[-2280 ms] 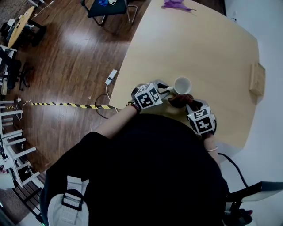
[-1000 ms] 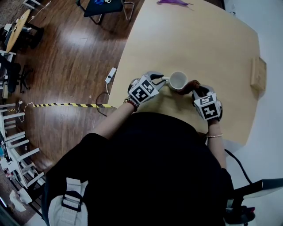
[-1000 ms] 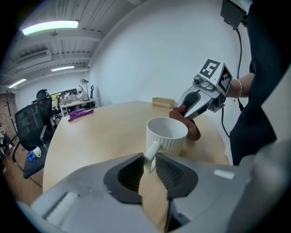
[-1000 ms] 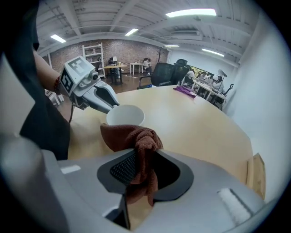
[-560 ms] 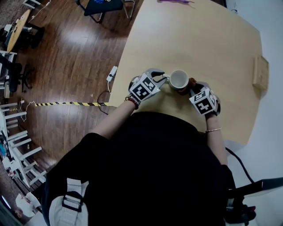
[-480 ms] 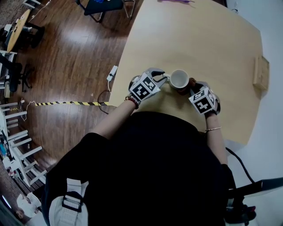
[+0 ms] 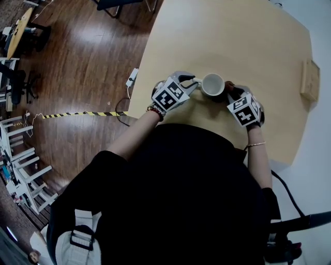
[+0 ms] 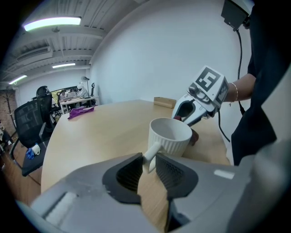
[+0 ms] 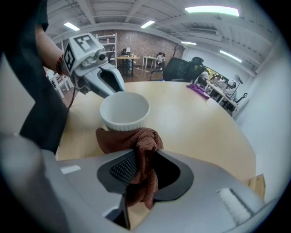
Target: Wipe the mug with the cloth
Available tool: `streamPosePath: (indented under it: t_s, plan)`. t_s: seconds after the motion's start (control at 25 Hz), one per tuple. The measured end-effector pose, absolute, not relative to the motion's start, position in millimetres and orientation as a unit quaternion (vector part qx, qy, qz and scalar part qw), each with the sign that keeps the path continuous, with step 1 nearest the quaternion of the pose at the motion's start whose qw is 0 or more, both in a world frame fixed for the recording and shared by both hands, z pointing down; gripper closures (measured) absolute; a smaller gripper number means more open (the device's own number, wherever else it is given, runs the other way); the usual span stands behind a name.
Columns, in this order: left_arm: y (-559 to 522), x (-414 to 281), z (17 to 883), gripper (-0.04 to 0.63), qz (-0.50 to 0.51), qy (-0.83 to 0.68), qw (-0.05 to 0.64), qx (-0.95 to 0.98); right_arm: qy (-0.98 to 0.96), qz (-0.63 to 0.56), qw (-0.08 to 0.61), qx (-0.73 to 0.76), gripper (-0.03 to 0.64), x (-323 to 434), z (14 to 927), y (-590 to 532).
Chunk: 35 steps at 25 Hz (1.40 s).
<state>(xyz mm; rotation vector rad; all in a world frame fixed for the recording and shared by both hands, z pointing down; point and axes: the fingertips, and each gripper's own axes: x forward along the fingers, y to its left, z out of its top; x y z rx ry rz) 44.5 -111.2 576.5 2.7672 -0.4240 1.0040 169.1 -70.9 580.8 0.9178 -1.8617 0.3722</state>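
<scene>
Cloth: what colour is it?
The cloth is rust brown, a plain colour with no pattern. It shows best in the right gripper view.

One white mug [image 7: 212,84], one brown cloth [image 9: 132,139], two tools, left tool [image 8: 149,164] and right tool [image 9: 143,167], one table [image 7: 248,36], one wooden block [image 7: 310,78].

Bright overhead tubes [image 9: 212,9], fisheye-warped edges
</scene>
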Motion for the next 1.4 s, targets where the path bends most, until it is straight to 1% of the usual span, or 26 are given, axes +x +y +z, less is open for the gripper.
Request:
streamPosePath:
  t_s: [0.08,0.24,0.76,0.96,1.04,1.24,1.4]
  plan:
    - [-110.8,44.8,577.1,0.506,0.338,-0.139,0.083,0.927,-0.775,0.133,0.480,0.389,0.515,170.5,564.8,-80.2]
    - [-109.7,45.3,578.4,0.507,0.341,-0.139,0.079,0.926,-0.784,0.096,0.487,0.371,0.515,168.4,554.8,-86.3]
    - [-112.6,45.7,577.7,0.508,0.344,-0.122,0.075,0.928,-0.790,0.081,0.514,0.324,0.515,159.7,595.8,-98.8]
    - [-117.3,45.9,577.8,0.508,0.343,-0.116,0.067,0.930,-0.793,0.076,0.521,0.307,0.515,158.8,596.6,-96.8]
    - [-117.3,44.6,577.4,0.508,0.346,-0.113,0.067,0.929,-0.797,0.067,0.516,0.306,0.515,159.1,592.4,-98.7]
    - [-118.3,45.6,576.9,0.508,0.346,-0.109,0.066,0.930,-0.826,0.014,0.478,0.299,0.515,155.3,556.0,-119.5]
    - [-117.8,46.4,576.6,0.508,0.346,-0.108,0.065,0.930,-0.836,-0.016,0.489,0.249,0.515,146.8,545.5,-127.9]
